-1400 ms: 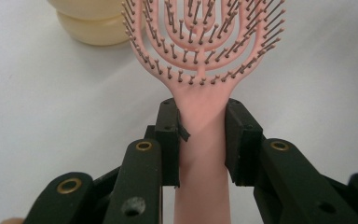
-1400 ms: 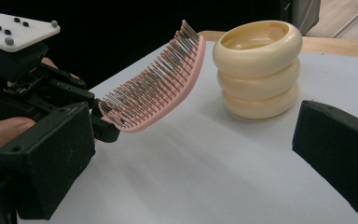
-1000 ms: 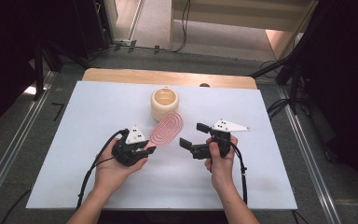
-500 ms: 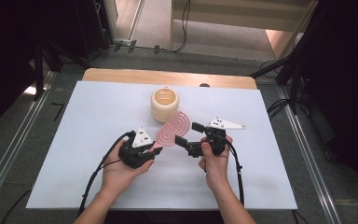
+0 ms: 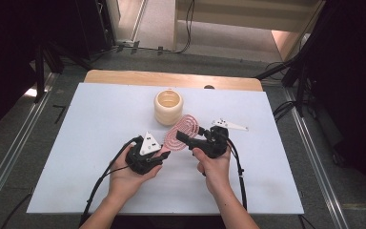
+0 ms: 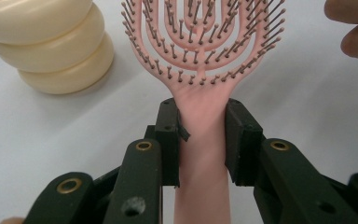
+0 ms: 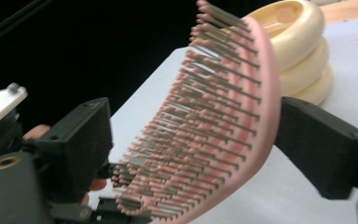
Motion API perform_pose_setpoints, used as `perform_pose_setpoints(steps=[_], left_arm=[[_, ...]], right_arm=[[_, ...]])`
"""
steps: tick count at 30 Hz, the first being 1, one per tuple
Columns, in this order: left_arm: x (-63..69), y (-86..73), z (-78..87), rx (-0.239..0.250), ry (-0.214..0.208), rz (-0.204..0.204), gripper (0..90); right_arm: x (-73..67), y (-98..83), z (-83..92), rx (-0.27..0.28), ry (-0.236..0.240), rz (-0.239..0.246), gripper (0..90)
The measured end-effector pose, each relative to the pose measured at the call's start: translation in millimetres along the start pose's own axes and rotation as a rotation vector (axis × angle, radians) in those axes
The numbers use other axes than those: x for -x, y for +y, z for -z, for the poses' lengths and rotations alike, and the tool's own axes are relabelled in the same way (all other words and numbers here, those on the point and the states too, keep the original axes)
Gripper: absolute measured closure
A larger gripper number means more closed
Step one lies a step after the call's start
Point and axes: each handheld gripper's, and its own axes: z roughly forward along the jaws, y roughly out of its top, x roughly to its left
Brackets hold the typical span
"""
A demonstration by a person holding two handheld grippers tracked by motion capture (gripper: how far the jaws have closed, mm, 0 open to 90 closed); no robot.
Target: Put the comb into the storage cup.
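Over the white table (image 5: 86,143), a pink hairbrush (image 6: 200,60) (handle clamped) probably sits between right hand-held gripper (image 7: 186,154) jaws.

1. In the left hand-held gripper view, the pink brush (image 6: 200,60) runs off the top edge at its head and off the bottom edge at its handle.
2. The cream ringed holder (image 6: 46,46) is cut by the top and left edges there.
3. In the right hand-held gripper view, the brush bristles (image 7: 191,140) are blurred, so whether the left pad touches them cannot be told.
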Motion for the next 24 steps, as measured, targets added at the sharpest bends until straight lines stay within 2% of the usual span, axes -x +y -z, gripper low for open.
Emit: perform_pose_setpoints(steps=[2, 3, 4, 7, 13, 16, 24], left_arm=[[0.9, -0.1, -0.1, 0.004, 0.002, -0.003, 70.8], [1.3, 0.0, -0.2, 0.006, 0.003, -0.004, 70.8], [1.7, 0.2, -0.3, 0.005, 0.006, -0.005, 70.8], [2.8, 0.1, -0.6, 0.009, 0.011, -0.007, 70.7], [5.1, -0.3, -1.2, 0.009, 0.017, -0.02, 70.7], [6.5, -0.5, -2.0, 0.012, 0.016, -0.021, 70.7], [9.0, -0.9, -3.0, 0.016, 0.025, -0.031, 70.7]], right_arm=[[1.7, -0.1, -1.7, 0.001, -0.002, -0.031, 11.6], [1.7, -0.1, -1.7, 0.001, -0.002, -0.031, 11.6], [2.2, -0.5, -2.5, -0.006, -0.001, -0.058, 12.4], [2.1, -1.0, -3.5, -0.006, 0.002, -0.071, 12.9], [1.3, -2.2, -7.0, -0.008, -0.008, -0.113, 22.7], [1.8, -2.6, -7.7, -0.009, -0.005, -0.127, 24.7], [0.7, -3.0, -6.2, 0.018, 0.029, -0.149, 44.3]])
